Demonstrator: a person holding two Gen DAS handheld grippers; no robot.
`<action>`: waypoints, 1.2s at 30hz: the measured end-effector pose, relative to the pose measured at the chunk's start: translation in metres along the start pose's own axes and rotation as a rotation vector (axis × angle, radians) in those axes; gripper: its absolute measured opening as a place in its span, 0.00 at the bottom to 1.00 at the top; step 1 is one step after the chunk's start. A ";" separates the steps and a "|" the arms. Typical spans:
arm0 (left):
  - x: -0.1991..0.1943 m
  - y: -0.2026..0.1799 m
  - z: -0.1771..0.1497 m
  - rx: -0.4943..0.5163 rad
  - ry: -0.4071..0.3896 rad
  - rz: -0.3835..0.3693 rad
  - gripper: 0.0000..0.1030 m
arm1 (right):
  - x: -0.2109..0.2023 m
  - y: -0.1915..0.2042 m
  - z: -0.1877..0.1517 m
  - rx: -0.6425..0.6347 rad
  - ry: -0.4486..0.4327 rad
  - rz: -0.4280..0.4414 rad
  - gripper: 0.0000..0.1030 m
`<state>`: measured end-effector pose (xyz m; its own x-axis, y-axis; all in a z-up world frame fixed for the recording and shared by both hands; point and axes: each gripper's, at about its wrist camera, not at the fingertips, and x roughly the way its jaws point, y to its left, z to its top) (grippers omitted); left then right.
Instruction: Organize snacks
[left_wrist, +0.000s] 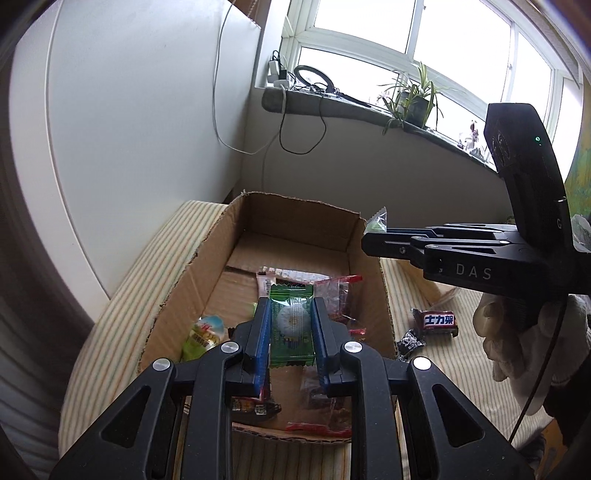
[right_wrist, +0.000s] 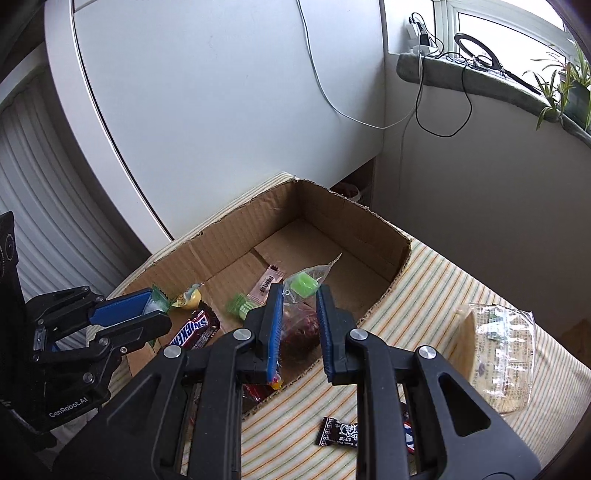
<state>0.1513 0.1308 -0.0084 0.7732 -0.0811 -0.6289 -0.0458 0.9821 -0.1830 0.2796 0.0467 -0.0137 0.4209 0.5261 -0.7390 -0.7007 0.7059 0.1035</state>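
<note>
The left gripper (left_wrist: 291, 325) clamps a green wrapper (left_wrist: 291, 325) showing a pale round sweet, lengthwise along its fingers; the right gripper (right_wrist: 301, 295) pinches a clear-wrapped green candy (right_wrist: 303, 283)

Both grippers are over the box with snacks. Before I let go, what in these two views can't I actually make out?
- Left wrist view: snacks at the near end of the cardboard box are covered by the left gripper and its green packet.
- Left wrist view: only a corner of the right gripper's clear green candy shows.
- Right wrist view: a red-and-blue wrapper beside the black candy is hidden by the gripper's frame.
</note>
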 end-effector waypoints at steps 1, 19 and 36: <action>0.000 0.001 0.000 -0.001 -0.001 0.002 0.19 | 0.001 0.002 0.000 -0.001 0.002 0.004 0.18; -0.007 0.007 -0.001 -0.020 -0.019 0.009 0.48 | -0.020 0.014 0.004 -0.014 -0.060 -0.049 0.84; -0.020 -0.007 0.005 -0.037 -0.039 -0.029 0.54 | -0.065 -0.030 -0.012 0.068 -0.078 -0.097 0.84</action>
<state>0.1394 0.1262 0.0090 0.7987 -0.1017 -0.5931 -0.0460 0.9724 -0.2288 0.2659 -0.0145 0.0233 0.5300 0.4868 -0.6944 -0.6151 0.7844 0.0803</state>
